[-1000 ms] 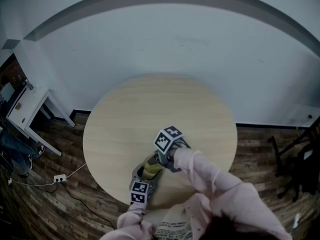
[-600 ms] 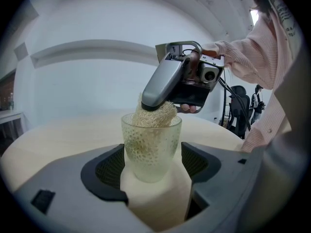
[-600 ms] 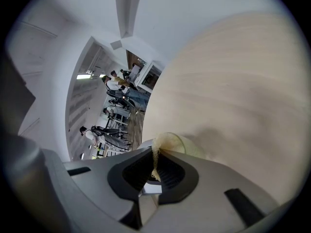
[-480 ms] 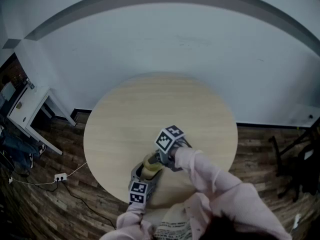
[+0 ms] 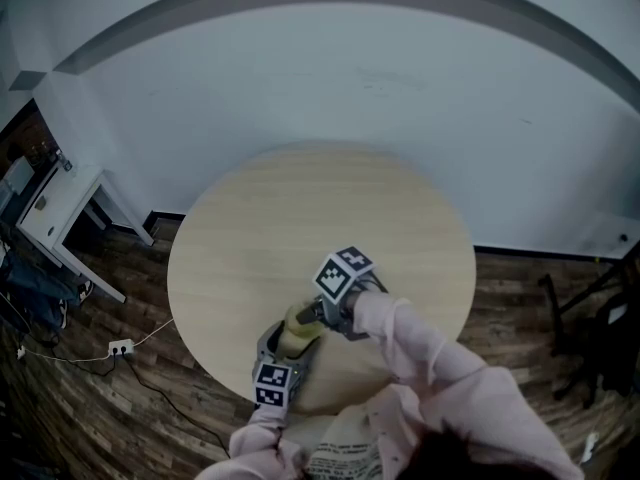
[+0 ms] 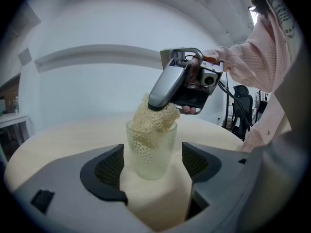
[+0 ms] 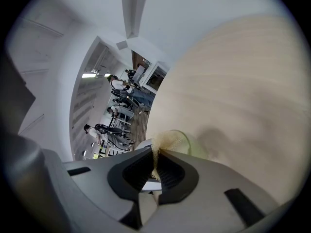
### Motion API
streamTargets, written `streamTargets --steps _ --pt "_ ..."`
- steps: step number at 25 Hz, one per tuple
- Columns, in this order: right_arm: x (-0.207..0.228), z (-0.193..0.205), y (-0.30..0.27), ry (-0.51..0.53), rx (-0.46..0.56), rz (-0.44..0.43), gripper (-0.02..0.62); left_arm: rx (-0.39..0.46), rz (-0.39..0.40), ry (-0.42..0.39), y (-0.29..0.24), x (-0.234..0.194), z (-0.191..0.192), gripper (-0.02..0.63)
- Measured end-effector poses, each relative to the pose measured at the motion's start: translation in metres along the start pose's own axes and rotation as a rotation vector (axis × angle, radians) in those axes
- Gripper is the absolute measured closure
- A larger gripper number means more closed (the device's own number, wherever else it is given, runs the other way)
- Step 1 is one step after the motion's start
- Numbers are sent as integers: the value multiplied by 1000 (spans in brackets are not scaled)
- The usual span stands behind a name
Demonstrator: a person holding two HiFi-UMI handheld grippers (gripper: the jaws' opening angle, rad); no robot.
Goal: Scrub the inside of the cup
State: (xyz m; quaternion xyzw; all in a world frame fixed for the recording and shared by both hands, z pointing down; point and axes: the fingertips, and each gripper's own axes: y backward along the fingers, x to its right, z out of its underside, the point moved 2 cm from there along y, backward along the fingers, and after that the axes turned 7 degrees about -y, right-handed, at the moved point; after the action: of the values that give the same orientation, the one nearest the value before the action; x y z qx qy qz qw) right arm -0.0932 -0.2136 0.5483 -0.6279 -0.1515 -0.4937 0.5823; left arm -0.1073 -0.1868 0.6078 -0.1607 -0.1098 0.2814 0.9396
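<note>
A pale translucent cup [image 6: 150, 152] stands on the round wooden table [image 5: 320, 208] near its front edge. My left gripper [image 6: 151, 168] has a jaw on each side of the cup and is shut on it. A tan loofah sponge [image 6: 154, 116] is pushed into the cup's mouth from above, with my right gripper [image 6: 156, 102] shut on it. The right gripper view looks down past the sponge [image 7: 163, 141] to the cup's rim [image 7: 188, 141]. In the head view the cup [image 5: 297, 330] sits between the left gripper [image 5: 284, 348] and the right gripper [image 5: 318, 318].
The table's far half [image 7: 243, 91] is bare wood. A white desk [image 5: 50, 213] stands at the left, with a power strip [image 5: 120, 348] and cable on the wooden floor. Dark chairs [image 5: 600, 318] stand at the right. A pink sleeve [image 5: 420, 353] covers the table's front right edge.
The right gripper has shifted slightly over the cup with the sponge. The left gripper and cup stay in nearly the same spot.
</note>
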Motion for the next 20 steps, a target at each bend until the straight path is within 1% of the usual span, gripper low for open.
streamTargets --steps 3,4,6,7,10,13,14,17,20 --pt "-2 2 5 17 8 -14 577 7 -16 8 6 1 -2 233" --pt "-4 2 7 22 13 -22 577 10 -21 9 9 1 -3 243" --pt "-7 1 11 30 27 -50 577 19 -35 13 16 3 -6 244" --pt "-10 2 13 35 35 -68 577 25 -45 17 20 3 -9 256" --pt "-15 4 18 61 57 -112 577 43 -80 24 32 4 -17 323" --pt "-18 7 22 93 84 -142 575 49 -120 18 42 3 -24 411" --pt "-19 8 22 103 95 -151 576 51 -132 19 46 3 -26 431" --pt "-23 13 24 129 138 -184 575 75 -160 41 55 3 -39 476" --pt "-27 14 27 153 199 -211 575 92 -167 53 61 4 -54 512"
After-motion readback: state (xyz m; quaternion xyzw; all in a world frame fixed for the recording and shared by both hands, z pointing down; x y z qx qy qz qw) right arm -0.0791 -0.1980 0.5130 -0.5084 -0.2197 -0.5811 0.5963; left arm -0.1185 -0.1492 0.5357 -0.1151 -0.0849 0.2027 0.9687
